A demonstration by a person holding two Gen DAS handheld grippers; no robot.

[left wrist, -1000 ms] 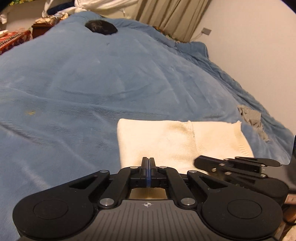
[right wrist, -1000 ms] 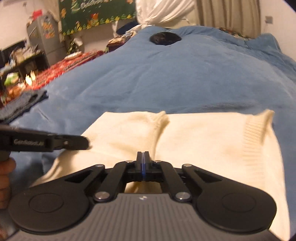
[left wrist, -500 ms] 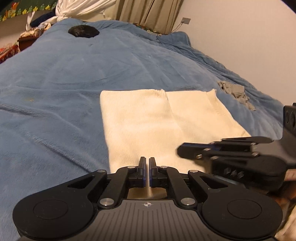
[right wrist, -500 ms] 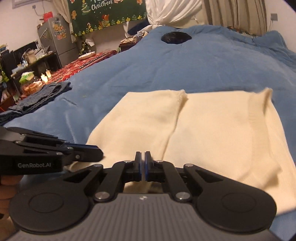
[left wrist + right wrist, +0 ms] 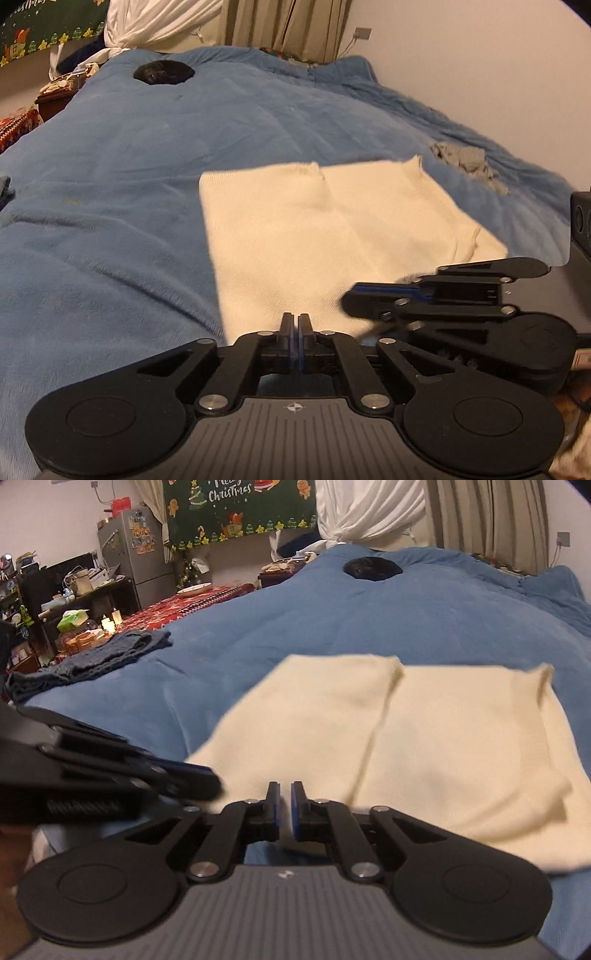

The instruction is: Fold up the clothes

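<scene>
Hovering at the near edge of the folded cream sweater (image 5: 332, 229) on the blue bed (image 5: 110, 184), we keep our left gripper (image 5: 294, 321) pinched empty, right gripper (image 5: 283, 790) slightly parted, holding nothing.

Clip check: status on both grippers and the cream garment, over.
Left gripper shut, empty. Right gripper slightly open, empty. Cream garment folded flat on blue blanket. Nothing in the way.

Reads "Merry Christmas" in white script on the green banner (image 5: 240, 506), upper centre of the right wrist view (top of the first word cropped). Nothing else legible.
</scene>
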